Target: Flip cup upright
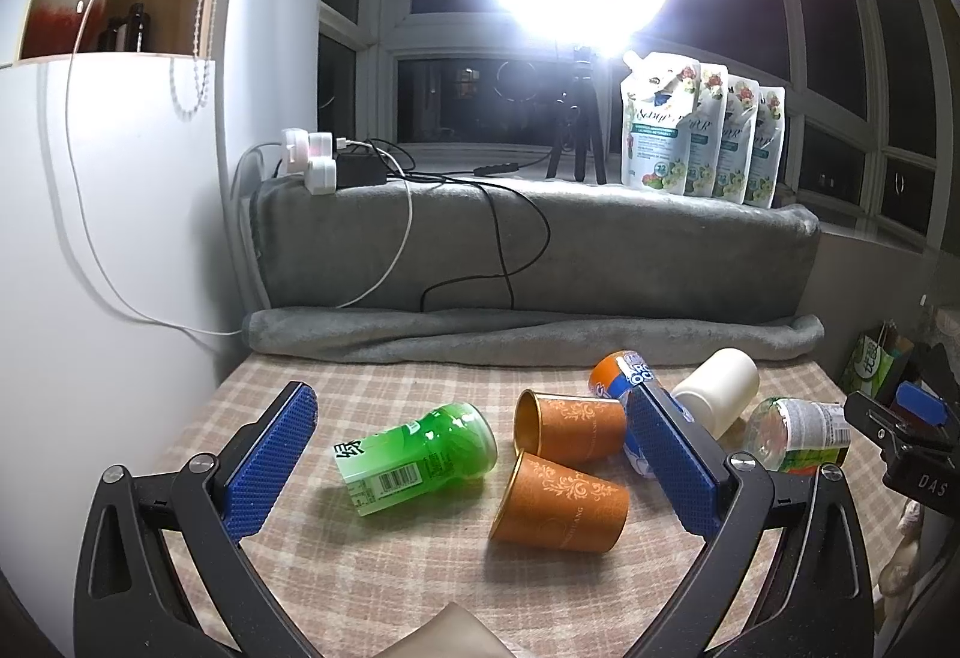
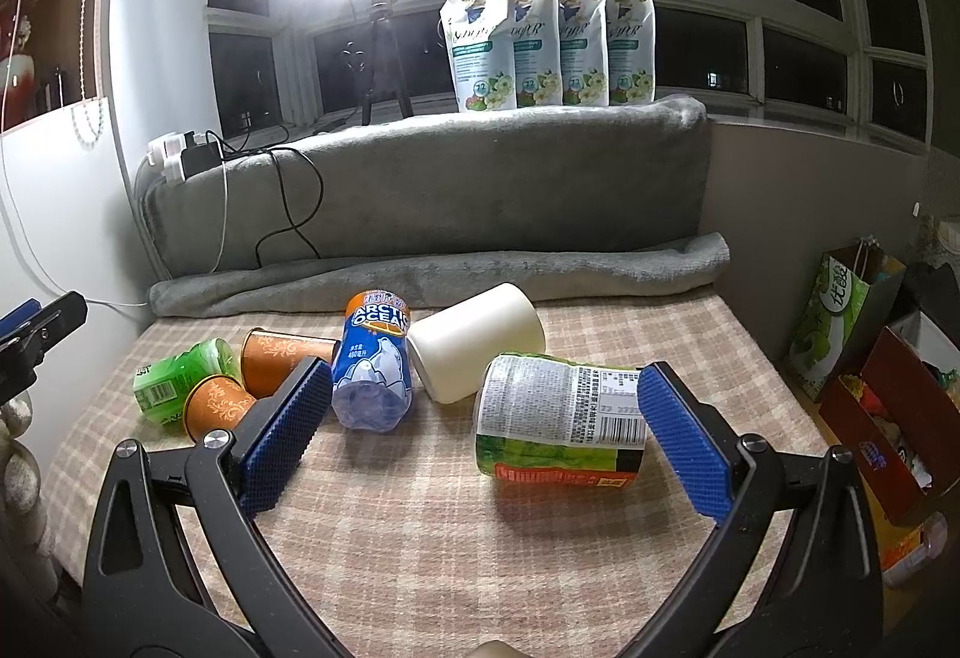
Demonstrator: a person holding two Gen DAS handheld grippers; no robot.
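Left wrist view shows the left gripper (image 1: pixel 471 454) with jaws released, empty, above the near edge of the surface (image 1: pixel 372 568). Between them lies the nearest orange cup (image 1: pixel 561 502) on its side, mouth toward the left; a second orange cup (image 1: pixel 570 427) touches it behind, and a green cup (image 1: pixel 420 454) lies just beside. The right gripper (image 2: pixel 483 433) is also released and empty. I judge it best to close across the cup's wall gently, lift clear of its neighbours, then rotate.
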